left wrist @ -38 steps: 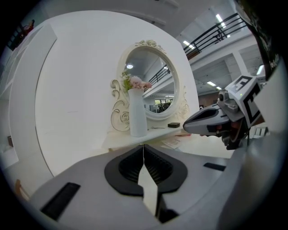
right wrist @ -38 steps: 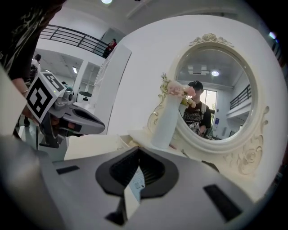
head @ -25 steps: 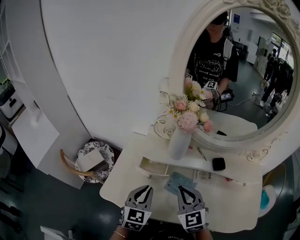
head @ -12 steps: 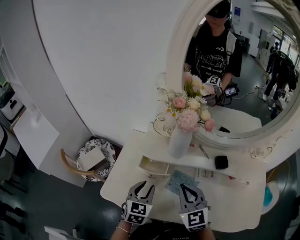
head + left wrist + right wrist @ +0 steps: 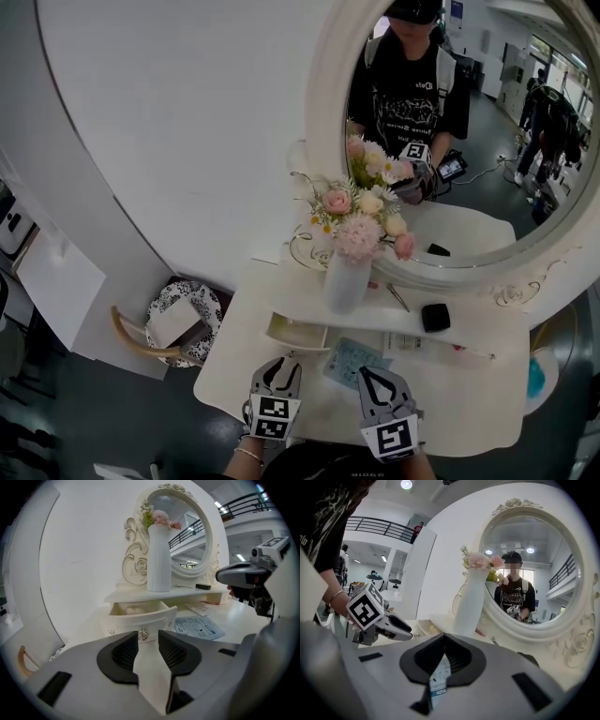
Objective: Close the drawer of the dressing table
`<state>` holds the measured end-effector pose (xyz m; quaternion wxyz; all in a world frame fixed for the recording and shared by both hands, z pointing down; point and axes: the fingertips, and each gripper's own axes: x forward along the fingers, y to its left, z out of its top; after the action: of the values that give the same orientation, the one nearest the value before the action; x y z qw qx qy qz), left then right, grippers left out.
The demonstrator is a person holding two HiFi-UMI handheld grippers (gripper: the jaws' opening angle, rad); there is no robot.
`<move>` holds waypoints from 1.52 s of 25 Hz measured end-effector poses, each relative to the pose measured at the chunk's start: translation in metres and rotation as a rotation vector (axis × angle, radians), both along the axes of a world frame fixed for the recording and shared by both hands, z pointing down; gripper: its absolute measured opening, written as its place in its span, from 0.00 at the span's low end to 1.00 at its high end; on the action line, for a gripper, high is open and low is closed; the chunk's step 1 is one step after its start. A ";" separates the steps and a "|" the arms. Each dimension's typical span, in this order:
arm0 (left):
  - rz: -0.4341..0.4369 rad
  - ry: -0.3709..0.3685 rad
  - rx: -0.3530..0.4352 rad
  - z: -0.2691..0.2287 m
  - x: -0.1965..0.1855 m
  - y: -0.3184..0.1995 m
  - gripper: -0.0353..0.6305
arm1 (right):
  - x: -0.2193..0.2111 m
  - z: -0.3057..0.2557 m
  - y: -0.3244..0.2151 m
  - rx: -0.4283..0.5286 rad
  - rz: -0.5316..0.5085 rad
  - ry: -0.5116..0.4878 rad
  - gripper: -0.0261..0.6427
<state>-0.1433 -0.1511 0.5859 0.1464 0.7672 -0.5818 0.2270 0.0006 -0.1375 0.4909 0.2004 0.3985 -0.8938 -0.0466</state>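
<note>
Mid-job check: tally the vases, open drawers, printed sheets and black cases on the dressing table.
Tall white vase of pink flowers: 1
Open white drawer: 1
Pale blue printed paper sheet: 1
Small black square case: 1
Total: 4

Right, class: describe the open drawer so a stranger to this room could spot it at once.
Find the oval mirror on the white dressing table. Under the shelf at its foot, below the flower vase, is the drawer. It alone juts out open, a silver knob on its curved front.

white vase (image 5: 345, 281) with flowers | oval mirror (image 5: 469, 141) | blue leaflet (image 5: 354, 361) | black case (image 5: 435, 317)
</note>
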 end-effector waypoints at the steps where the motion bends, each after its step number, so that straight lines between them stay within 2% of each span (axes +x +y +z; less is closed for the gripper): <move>1: -0.003 0.000 0.000 0.001 0.000 -0.002 0.25 | 0.001 0.001 0.000 -0.001 0.003 -0.003 0.06; 11: -0.027 0.020 -0.035 0.013 0.000 -0.012 0.25 | 0.009 -0.003 -0.003 0.002 0.012 0.041 0.06; 20: -0.036 0.009 -0.058 0.020 -0.004 -0.019 0.25 | 0.012 -0.003 -0.006 0.003 0.018 0.045 0.06; 25: -0.016 0.016 -0.094 0.023 -0.005 -0.022 0.21 | 0.012 -0.002 -0.007 0.005 0.015 0.050 0.06; 38: -0.013 -0.018 -0.093 0.024 -0.005 -0.028 0.21 | 0.018 0.003 -0.007 0.003 0.041 0.053 0.06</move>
<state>-0.1479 -0.1791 0.6103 0.1782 0.7538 -0.5767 0.2598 0.0187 -0.1447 0.4943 0.2243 0.4156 -0.8798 -0.0543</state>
